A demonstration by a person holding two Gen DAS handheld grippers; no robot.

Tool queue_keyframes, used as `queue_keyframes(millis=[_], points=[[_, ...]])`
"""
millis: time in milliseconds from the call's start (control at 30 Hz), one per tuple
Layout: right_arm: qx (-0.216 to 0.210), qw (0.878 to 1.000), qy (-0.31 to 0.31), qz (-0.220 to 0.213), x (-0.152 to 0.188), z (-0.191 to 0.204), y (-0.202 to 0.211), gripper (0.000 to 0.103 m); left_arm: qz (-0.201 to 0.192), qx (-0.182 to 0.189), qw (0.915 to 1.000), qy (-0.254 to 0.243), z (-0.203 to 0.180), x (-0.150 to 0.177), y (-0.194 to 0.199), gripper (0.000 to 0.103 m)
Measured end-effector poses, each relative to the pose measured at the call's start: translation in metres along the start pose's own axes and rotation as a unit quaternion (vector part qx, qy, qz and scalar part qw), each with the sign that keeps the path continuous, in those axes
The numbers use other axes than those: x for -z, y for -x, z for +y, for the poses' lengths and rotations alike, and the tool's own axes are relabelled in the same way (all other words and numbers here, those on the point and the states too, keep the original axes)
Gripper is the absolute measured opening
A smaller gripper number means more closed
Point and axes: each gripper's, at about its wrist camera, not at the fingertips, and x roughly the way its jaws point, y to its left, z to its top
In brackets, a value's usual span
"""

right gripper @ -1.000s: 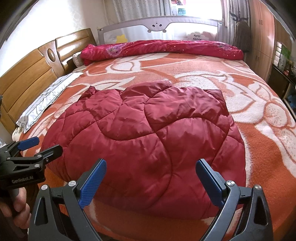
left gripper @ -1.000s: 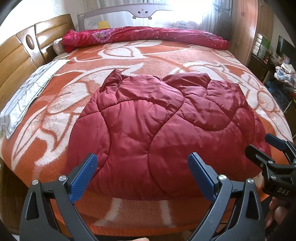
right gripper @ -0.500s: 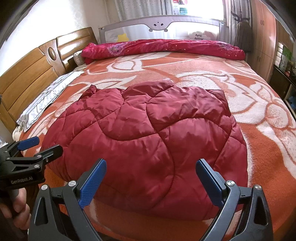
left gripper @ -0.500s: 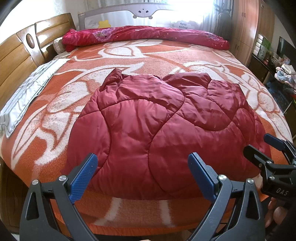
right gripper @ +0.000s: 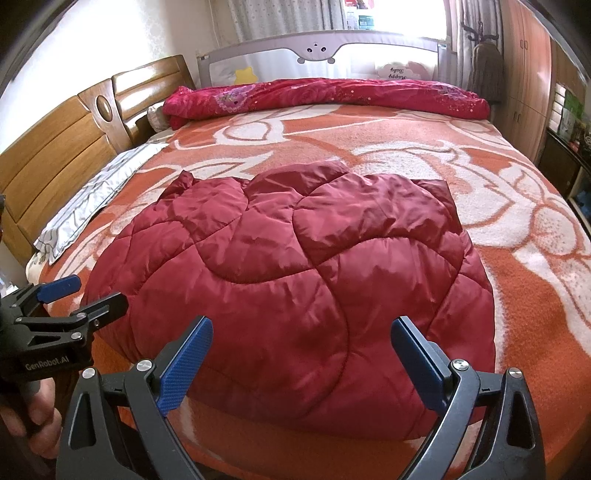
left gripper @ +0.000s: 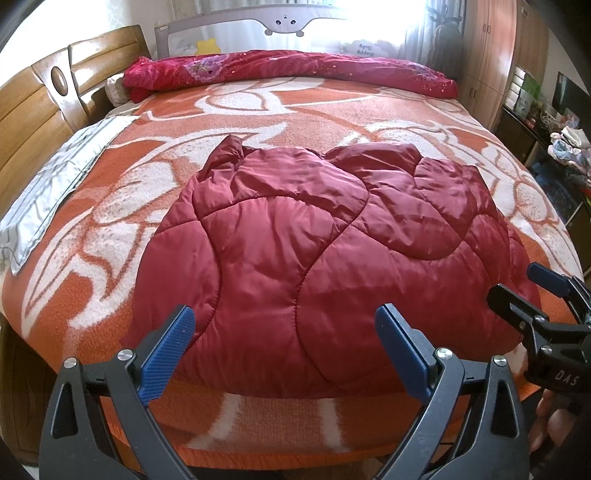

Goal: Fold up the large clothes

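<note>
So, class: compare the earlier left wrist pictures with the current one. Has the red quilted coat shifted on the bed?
No. The red quilted coat lies in the same spot against the orange blanket's white pattern.

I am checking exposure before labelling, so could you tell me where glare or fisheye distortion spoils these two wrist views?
Left wrist view: the window is blown out white and sheen streaks the red quilted jacket. Right wrist view: the window glares less; the bed bulges from fisheye and the corners vignette dark. Both stay sharp.
</note>
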Motion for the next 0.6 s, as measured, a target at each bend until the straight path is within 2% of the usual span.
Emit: queue_keyframes(millis=[600], points=[[-0.002, 1.0, -0.002, -0.003, -0.0042, -0.0017, 0.0011, 0.098, -0.001, 0.002, 1.0, -0.002, -0.0009, -0.0016, -0.0004, 0.099]])
